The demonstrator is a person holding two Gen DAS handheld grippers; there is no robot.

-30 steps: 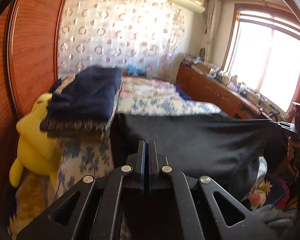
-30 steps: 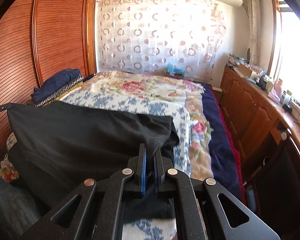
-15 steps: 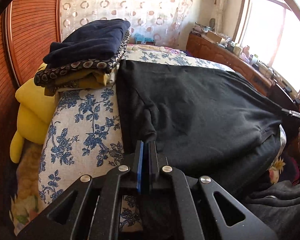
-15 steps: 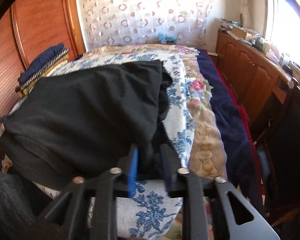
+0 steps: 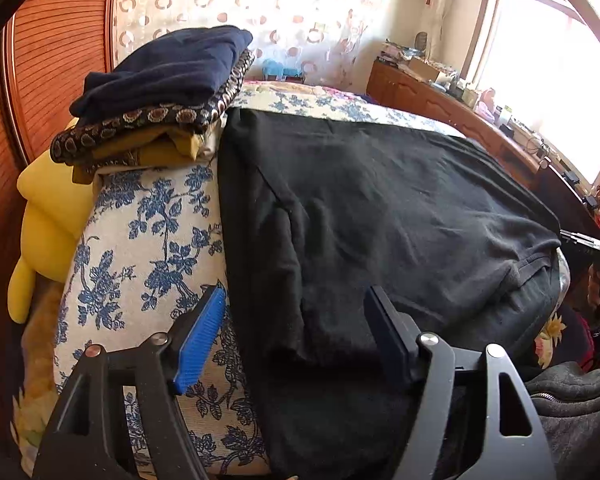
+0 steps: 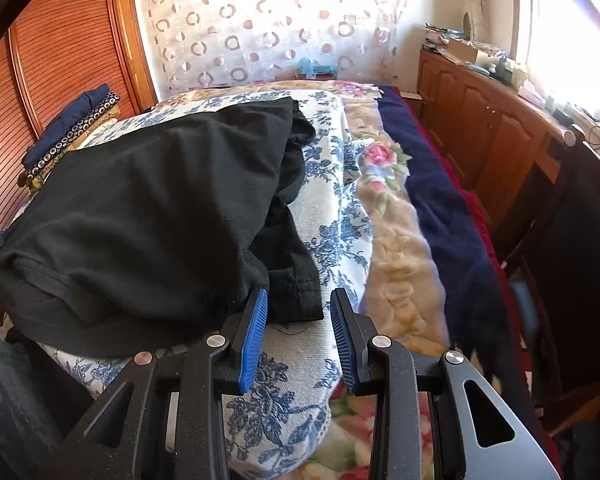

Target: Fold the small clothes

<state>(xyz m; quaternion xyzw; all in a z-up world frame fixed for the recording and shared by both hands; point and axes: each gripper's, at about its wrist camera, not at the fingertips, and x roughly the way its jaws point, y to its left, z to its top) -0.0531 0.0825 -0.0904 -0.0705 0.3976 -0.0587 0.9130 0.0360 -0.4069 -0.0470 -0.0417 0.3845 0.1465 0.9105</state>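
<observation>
Black garment (image 5: pixel 380 208) lies spread on the bed (image 5: pixel 148 240), just released: the left gripper (image 5: pixel 296 336) has sprung wide, the right gripper (image 6: pixel 298 336) stands half-spread, empty. Next likely needs regripping an edge to fold.

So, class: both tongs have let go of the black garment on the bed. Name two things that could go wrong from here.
1. The garment overhangs the near bed edge, so its hem could slide off.
2. A bunched sleeve sticks out on the right side; folding now may trap that lump. The right tongs stand open just short of it, and the left tongs, just opened, straddle the cloth without pressing it.
</observation>
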